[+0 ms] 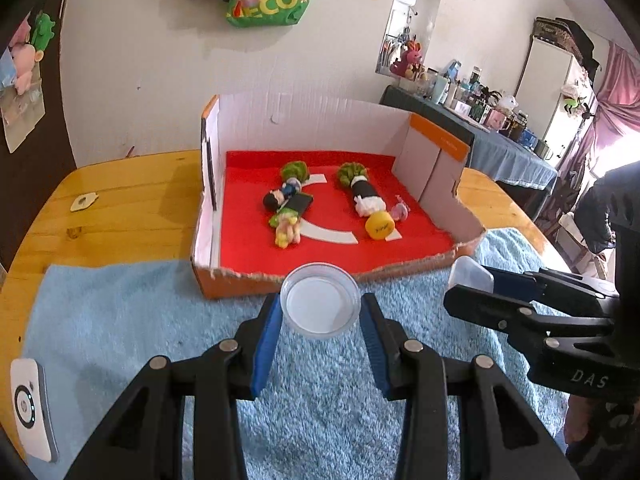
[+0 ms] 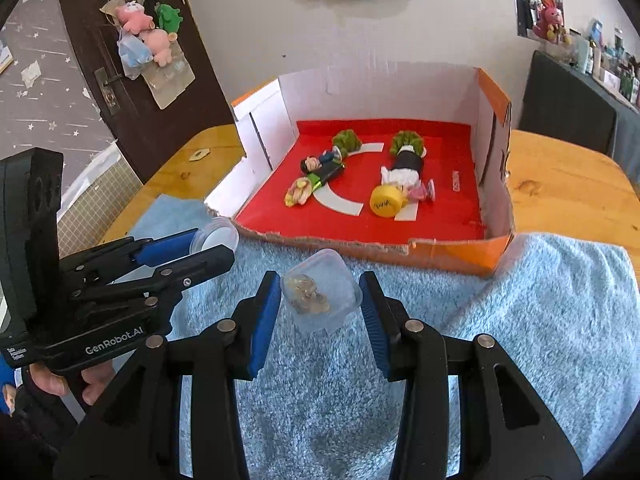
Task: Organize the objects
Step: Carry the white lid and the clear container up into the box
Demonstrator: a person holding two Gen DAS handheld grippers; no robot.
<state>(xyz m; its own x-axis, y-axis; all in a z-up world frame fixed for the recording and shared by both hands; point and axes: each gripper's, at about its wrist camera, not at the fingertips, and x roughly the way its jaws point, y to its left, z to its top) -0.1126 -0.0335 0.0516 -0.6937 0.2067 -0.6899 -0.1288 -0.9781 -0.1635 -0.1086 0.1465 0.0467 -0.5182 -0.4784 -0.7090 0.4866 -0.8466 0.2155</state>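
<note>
My left gripper (image 1: 320, 308) is shut on a round clear plastic lid (image 1: 320, 300), held above the blue towel (image 1: 140, 320). My right gripper (image 2: 321, 304) is shut on a small clear square container (image 2: 320, 300) with small brownish pieces inside. Each gripper shows in the other's view: the right (image 1: 476, 288) at the right with the container (image 1: 470, 274), the left (image 2: 208, 248) at the left with the lid (image 2: 216, 236). Ahead stands an open cardboard box (image 1: 436, 148) (image 2: 492, 120) with a red floor holding several small figurines (image 1: 288, 204) (image 2: 316, 176) and a yellow cap (image 1: 380, 226) (image 2: 386, 200).
The towel (image 2: 520, 320) lies on a wooden table (image 1: 120, 200) (image 2: 568, 176). A white device (image 1: 30, 404) lies at the towel's left edge. A small pale piece (image 1: 83, 201) lies on the table at left. A wall and a dark door (image 2: 132, 80) stand behind.
</note>
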